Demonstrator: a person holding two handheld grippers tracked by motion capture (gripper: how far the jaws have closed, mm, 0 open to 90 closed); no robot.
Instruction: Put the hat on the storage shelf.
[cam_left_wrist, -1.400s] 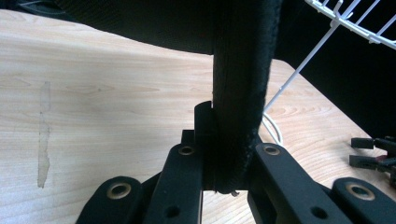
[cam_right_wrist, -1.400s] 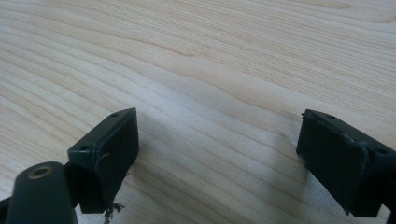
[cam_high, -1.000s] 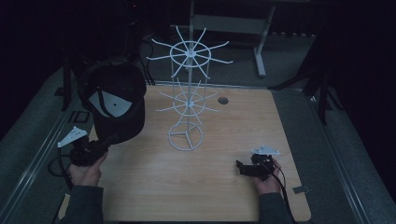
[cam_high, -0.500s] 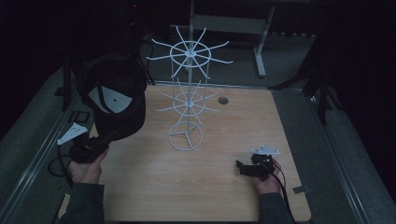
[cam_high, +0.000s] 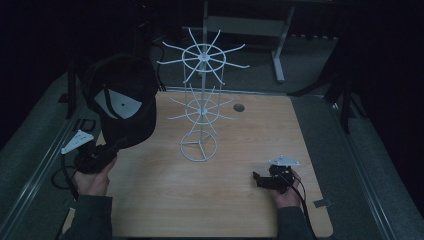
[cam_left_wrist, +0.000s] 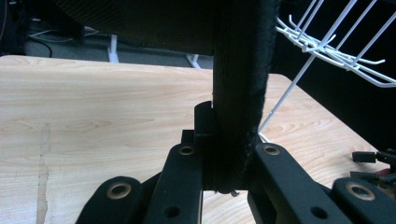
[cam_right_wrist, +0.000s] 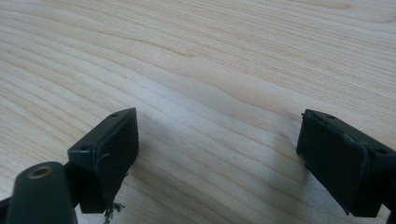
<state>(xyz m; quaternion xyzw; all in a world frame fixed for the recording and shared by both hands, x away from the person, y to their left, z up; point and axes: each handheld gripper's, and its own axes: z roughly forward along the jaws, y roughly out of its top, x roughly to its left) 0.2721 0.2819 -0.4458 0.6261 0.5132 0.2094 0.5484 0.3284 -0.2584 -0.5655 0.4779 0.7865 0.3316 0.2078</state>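
Observation:
A black cap (cam_high: 122, 102) with a grey panel hangs in the air at the left, above the table's edge. My left gripper (cam_high: 116, 148) is shut on the cap's brim (cam_left_wrist: 238, 93), which stands upright between the jaws in the left gripper view. A white wire rack (cam_high: 201, 107) with two tiers of spokes stands at the table's middle, right of the cap and apart from it. My right gripper (cam_high: 259, 179) rests low at the front right, open with nothing between its fingers (cam_right_wrist: 109, 149), over bare wood.
The wooden table (cam_high: 160, 200) has a small round grommet (cam_high: 238, 107) behind the rack. Dark floor and a desk frame (cam_high: 277, 45) lie beyond the far edge. The rack's spokes (cam_left_wrist: 336, 46) reach close on the left gripper's right side.
The left gripper has lifted the cap slightly and carried it a little toward the rack. The right gripper has not moved.

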